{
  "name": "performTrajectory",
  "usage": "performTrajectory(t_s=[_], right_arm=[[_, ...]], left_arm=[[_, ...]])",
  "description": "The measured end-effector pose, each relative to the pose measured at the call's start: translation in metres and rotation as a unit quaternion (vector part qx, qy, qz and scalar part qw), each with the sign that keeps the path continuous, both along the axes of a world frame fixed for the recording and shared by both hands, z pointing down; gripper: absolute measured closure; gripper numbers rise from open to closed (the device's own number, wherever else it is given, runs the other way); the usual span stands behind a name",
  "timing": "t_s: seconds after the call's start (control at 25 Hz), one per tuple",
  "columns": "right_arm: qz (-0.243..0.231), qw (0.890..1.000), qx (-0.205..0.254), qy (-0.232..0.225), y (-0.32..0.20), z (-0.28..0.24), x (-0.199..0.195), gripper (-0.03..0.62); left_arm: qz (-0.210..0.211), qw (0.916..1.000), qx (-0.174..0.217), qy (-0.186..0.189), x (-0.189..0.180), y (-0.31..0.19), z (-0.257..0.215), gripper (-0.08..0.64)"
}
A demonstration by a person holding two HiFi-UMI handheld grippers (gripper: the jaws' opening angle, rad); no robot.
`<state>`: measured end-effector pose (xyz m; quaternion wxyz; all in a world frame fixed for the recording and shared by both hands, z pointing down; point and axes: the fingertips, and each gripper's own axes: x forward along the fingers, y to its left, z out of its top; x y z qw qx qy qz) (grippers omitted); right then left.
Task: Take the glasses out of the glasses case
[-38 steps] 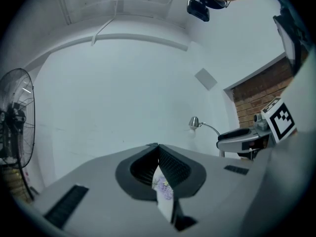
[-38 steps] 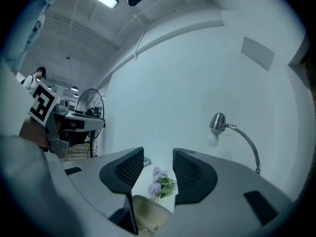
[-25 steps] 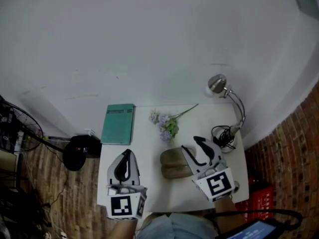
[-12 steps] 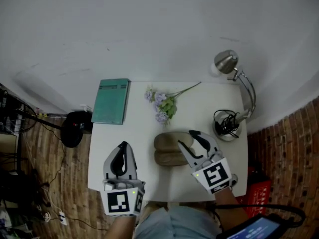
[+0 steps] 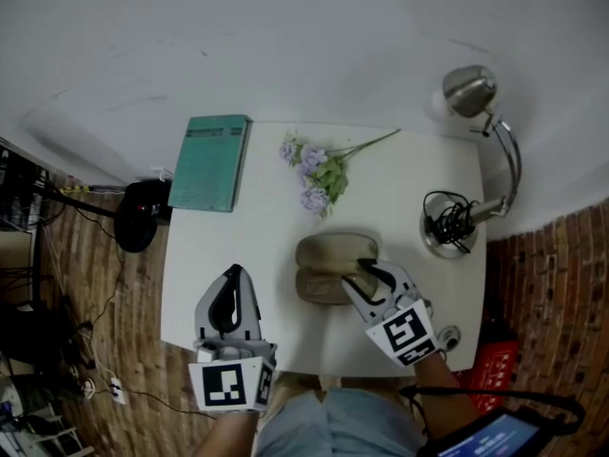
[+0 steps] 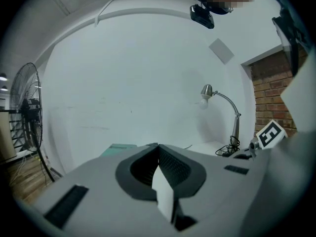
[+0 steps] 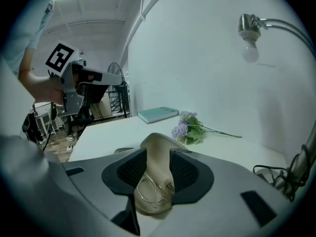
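Note:
An open beige glasses case (image 5: 331, 255) lies in the middle of the white table (image 5: 247, 227). My right gripper (image 5: 367, 274) is low over the case's right end and its jaws are closing. In the right gripper view the case (image 7: 157, 154) fills the gap between the jaws, and thin wire-framed glasses (image 7: 150, 194) lie in its near half. I cannot see the pads pressing on it. My left gripper (image 5: 232, 276) hangs over the table's front left, apart from the case, shut with nothing in it (image 6: 158, 146).
A teal book (image 5: 209, 163) lies at the back left and a sprig of purple flowers (image 5: 319, 174) just behind the case. A desk lamp (image 5: 471, 91) with a coiled black cable (image 5: 447, 227) stands at the right. A black fan base (image 5: 143, 225) is on the floor left.
Both grippers have sunk toward the table. The right one dropped further, tilted down and came over the case's right end with its jaws narrower.

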<state>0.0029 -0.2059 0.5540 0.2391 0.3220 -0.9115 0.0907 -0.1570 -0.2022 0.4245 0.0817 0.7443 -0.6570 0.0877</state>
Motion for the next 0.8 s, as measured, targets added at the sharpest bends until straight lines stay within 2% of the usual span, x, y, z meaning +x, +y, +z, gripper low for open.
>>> performTrajectory(t_s=[0.44, 0.8], right_arm=[[-0.052, 0.995, -0.059, 0.061, 0.019, 0.053, 0.003, 0.462], [-0.092, 0.987, -0.076, 0.112, 0.028, 0.073, 0.001, 0.486]], left_arm=[[-0.006, 0.9998, -0.018, 0.0, -0.005, -0.003, 0.017, 0.554], [-0.01, 0.9997, -0.023, 0.003, -0.006, -0.006, 0.02, 0.554]])
